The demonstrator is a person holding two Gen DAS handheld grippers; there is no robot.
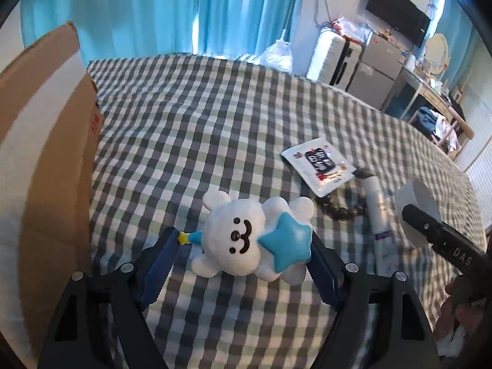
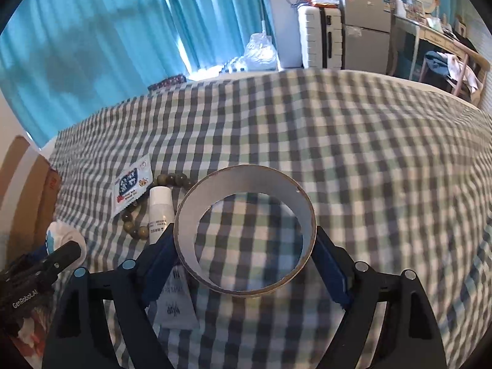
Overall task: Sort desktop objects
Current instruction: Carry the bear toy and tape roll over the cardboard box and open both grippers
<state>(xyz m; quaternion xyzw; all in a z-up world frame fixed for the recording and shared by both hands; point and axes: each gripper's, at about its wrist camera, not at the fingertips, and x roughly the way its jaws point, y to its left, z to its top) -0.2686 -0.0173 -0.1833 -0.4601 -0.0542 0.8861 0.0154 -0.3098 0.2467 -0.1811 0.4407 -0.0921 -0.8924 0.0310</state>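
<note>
Checked bedspread (image 2: pixel 369 160) lies bare beyond both grippers — left gripper (image 1: pixel 243 246) clamps plush (image 1: pixel 243 246), right gripper (image 2: pixel 246 240) clamps ring (image 2: pixel 246 289).

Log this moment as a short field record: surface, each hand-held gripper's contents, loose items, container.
surface: checked cloth
left hand-held gripper: pads at the sides of white bear toy
right hand-held gripper: closed on cardboard tape ring
loose items: sachet, bead bracelet, white tube
container: cardboard box, at the left

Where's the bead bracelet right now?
The bead bracelet lies on the checked cloth, left of the right gripper, curling around the white tube just below the sachet.
</note>
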